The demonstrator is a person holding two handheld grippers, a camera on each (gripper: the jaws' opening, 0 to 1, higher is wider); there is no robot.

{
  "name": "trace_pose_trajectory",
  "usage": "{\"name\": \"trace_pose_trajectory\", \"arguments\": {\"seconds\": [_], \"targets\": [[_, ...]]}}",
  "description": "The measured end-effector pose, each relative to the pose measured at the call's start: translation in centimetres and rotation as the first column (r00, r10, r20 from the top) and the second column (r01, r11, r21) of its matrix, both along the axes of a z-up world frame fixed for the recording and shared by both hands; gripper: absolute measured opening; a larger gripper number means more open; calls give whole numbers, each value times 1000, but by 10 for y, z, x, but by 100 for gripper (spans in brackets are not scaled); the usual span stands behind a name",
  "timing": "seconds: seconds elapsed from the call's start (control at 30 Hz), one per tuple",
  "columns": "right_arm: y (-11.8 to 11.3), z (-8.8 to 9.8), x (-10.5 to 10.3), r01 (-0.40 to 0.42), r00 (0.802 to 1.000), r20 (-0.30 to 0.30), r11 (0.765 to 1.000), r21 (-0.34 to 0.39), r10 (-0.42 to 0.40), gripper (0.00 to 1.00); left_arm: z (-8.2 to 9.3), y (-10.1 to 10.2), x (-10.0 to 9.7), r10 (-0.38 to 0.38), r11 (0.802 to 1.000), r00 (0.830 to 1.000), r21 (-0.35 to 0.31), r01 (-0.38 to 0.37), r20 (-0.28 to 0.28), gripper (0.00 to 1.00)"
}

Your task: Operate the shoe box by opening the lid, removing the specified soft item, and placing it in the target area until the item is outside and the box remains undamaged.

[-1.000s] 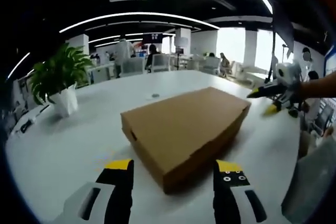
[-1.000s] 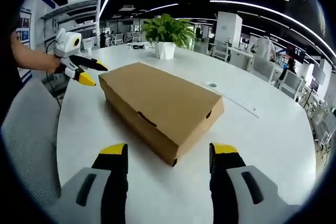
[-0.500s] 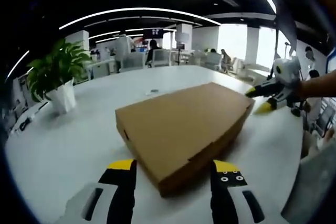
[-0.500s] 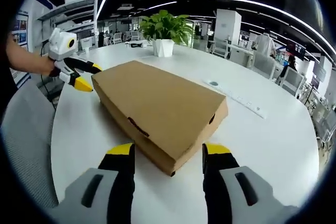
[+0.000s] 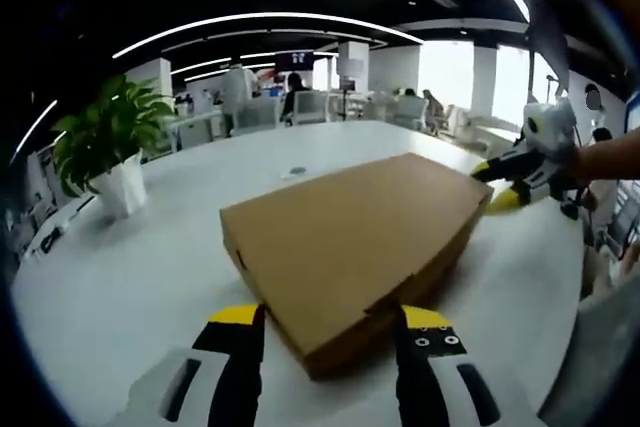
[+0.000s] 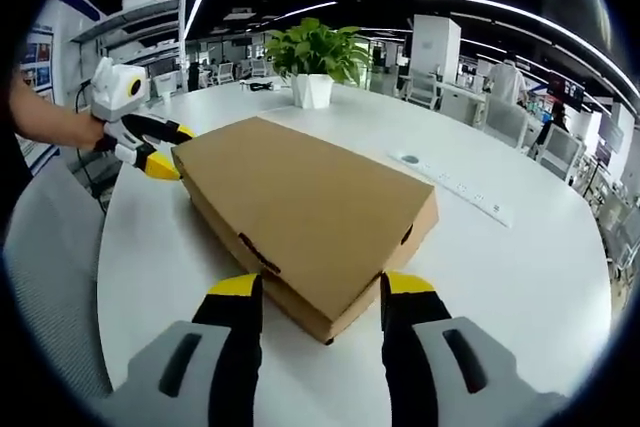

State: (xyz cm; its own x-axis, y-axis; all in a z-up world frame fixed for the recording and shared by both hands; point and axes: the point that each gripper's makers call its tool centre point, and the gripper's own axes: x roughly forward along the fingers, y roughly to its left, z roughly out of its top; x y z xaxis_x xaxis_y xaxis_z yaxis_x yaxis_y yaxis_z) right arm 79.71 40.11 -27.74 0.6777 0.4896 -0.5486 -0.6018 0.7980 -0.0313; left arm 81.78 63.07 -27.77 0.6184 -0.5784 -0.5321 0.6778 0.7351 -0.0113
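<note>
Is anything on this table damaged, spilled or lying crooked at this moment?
Nothing stands out. The brown shoe box lies flat on the white table, lid shut, with no dents or tears that I can see. The left gripper and the right gripper each frame one corner, jaws open. The potted plant stands upright.

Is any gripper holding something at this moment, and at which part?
Nothing is held. Each open gripper, left and right, straddles a corner of the closed shoe box, without clamping it.
</note>
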Motion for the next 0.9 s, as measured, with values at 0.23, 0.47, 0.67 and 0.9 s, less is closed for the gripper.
{"name": "trace_pose_trajectory", "arguments": {"seconds": [0.23,0.47,0.67,0.9], "targets": [[0,-1,0,15,1000,-5,1000,5,-15,43,0,0,-1,-6,1000,1000,3,6,-10,52],[3,0,-3,25,1000,-8,1000,5,-25,42,-1,4,0,-9,1000,1000,3,9,-21,51],[12,1,-6,31,999,-11,1000,5,-31,42,-1,10,-1,-22,1000,999,8,22,-24,50],[24,2,-12,39,999,-17,999,0,-39,42,0,20,-4,-29,999,999,15,30,-32,50]]}}
